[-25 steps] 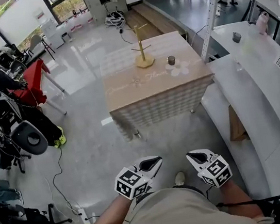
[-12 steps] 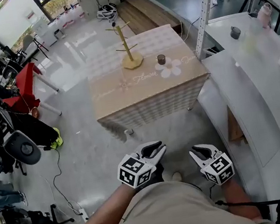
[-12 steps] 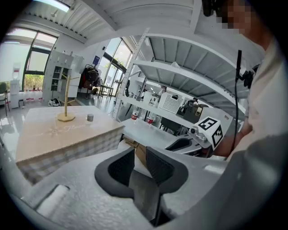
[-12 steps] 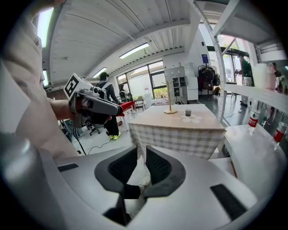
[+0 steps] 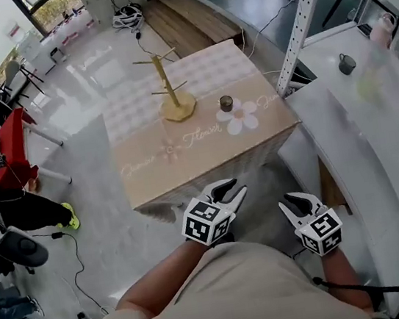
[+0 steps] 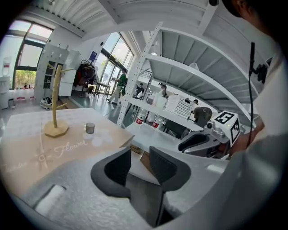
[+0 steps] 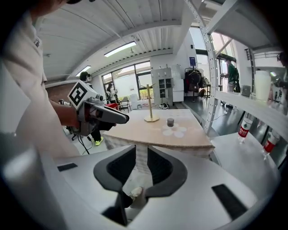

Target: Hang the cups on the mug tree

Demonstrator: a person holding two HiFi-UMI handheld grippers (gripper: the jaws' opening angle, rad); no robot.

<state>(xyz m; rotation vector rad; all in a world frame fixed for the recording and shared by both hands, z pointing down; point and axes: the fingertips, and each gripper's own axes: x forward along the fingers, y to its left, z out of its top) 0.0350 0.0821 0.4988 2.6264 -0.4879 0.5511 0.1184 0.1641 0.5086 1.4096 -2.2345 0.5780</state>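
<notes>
Mug tree [image 5: 165, 86], cup [image 5: 226, 103] on table [image 5: 150, 173], left hand-held gripper [image 5: 231, 189], right hand-held gripper [image 5: 292, 200]

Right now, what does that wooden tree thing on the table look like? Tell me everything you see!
The mug tree looks like pale wood. It has one thin upright post, a few thin pegs sticking out at different heights, and a flat base with many sides. It stands straight on the far half of the table. Its pegs are bare: no cup hangs there. One small dark cup stands apart on its right. Only the table touches it.
</notes>
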